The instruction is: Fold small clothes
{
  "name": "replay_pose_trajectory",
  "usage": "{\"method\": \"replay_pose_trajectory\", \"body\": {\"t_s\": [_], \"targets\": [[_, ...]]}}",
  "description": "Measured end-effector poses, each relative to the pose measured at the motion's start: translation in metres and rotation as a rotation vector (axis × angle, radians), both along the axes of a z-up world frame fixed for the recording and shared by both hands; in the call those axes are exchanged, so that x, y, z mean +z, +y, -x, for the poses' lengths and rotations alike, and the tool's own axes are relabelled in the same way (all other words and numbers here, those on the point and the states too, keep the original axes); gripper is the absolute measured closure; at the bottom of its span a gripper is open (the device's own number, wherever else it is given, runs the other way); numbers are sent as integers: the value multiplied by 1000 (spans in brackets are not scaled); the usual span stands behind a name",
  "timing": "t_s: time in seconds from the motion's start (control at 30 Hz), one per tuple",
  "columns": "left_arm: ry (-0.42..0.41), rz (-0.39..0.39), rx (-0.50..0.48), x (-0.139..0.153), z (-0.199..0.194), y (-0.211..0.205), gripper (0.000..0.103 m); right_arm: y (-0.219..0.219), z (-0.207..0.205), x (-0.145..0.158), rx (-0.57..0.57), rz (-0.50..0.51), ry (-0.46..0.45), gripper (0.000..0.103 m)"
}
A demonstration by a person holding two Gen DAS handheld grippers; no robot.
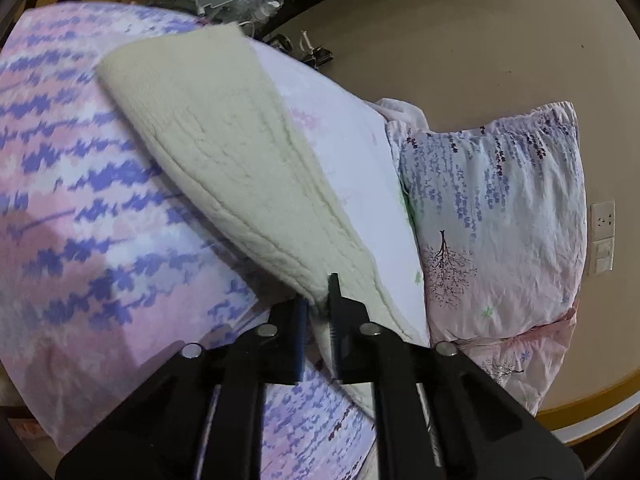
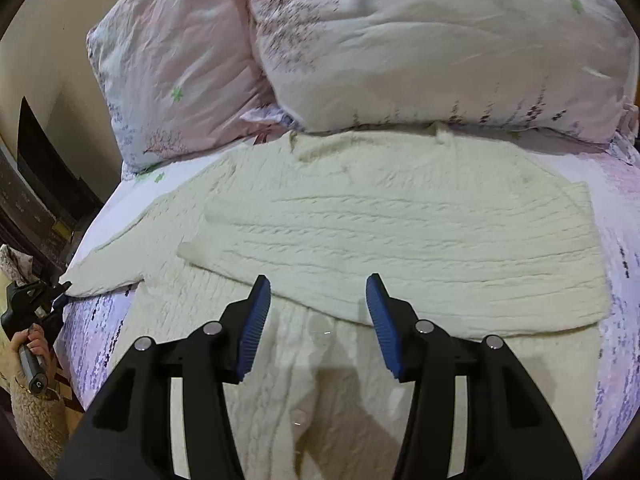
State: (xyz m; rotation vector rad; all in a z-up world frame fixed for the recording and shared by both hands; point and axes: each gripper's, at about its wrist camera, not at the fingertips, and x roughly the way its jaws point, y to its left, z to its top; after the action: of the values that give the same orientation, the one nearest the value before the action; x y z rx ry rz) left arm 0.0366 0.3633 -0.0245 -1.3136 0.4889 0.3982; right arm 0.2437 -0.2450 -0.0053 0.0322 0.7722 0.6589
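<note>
— Where are you working?

— On a bed (image 2: pixel 616 216) covered in a pink and lilac patterned sheet, with two flowered pillows (image 2: pixel 420 48) propped at its head against a beige wall.

— And the garment?

— A cream cable-knit sweater (image 2: pixel 400 232) lies flat on the sheet, its neck just below the pillows. One sleeve is laid across the chest; the other sleeve (image 2: pixel 120 256) stretches out toward the edge of the bed.

— What is your left gripper doing?

— My left gripper (image 1: pixel 318 308) is clenched on the end of that outstretched sleeve; the knit runs away from the pads in a long cream strip. From my right wrist camera I see it at the bed's edge, my hand (image 2: pixel 34 346) wrapped around its handle.

— And the right?

— My right gripper (image 2: pixel 318 294) hangs over the sweater's front, near the folded sleeve. Its blue pads (image 2: pixel 254 324) stand apart, with nothing between them.
</note>
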Motion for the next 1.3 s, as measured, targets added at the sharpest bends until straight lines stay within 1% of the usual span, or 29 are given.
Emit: {"method": "replay_pose_trajectory", "body": {"t_s": [0.1,0.13,0.27,0.4,0.47,0.53,0.6,0.7,0.73,0.83,0.93,0.97,1.0,1.03,1.07,1.1,1.13,1.2,1.23,1.3], "targets": [[-25,-71,-13,24,-9,-9,97,-17,-1,5,-31,-17,-24,50],[-46,-105,-30,38,-16,-16,97,-22,-2,6,-42,-23,-30,49],[-118,-196,-114,79,-43,-48,97,-46,-6,9,-90,-52,-38,49],[-199,-274,-266,118,-81,-104,98,-67,-12,7,-141,-75,-29,49],[-235,-300,-386,133,-106,-147,98,-77,-13,5,-165,-85,-23,49],[-251,-313,-488,140,-124,-186,98,-86,-14,2,-188,-92,-16,49],[-256,-326,-613,142,-144,-235,98,-92,-13,-1,-208,-95,-12,49],[-228,-341,-767,132,-162,-293,98,-103,-14,-6,-241,-98,-1,49],[-199,-350,-842,119,-172,-322,98,-108,-15,-7,-255,-99,2,49],[-122,-355,-979,89,-188,-374,98,-118,-17,-9,-286,-99,7,49],[-68,-388,-1083,70,-197,-408,97,-126,-17,-9,-314,-96,4,49],[-57,-396,-1113,66,-197,-416,95,-128,-18,-8,-320,-93,5,49],[-49,-396,-1135,64,-196,-420,91,-129,-19,-8,-323,-93,5,49],[-58,-386,-1164,65,-193,-421,74,-129,-20,-6,-322,-93,5,49],[-80,-379,-1179,67,-191,-418,53,-128,-21,-4,-317,-93,1,49],[-108,-373,-1185,71,-185,-413,46,-126,-21,-1,-308,-92,-6,49],[-148,-378,-1170,79,-175,-400,40,-124,-22,2,-297,-89,-15,49],[-189,-392,-1140,87,-167,-376,39,-111,-21,11,-239,-77,-43,49],[-197,-396,-1096,89,-160,-354,39,-101,-19,16,-198,-67,-63,49],[-175,-386,-1031,86,-159,-328,40,-78,-13,23,-103,-45,-108,49]]}}
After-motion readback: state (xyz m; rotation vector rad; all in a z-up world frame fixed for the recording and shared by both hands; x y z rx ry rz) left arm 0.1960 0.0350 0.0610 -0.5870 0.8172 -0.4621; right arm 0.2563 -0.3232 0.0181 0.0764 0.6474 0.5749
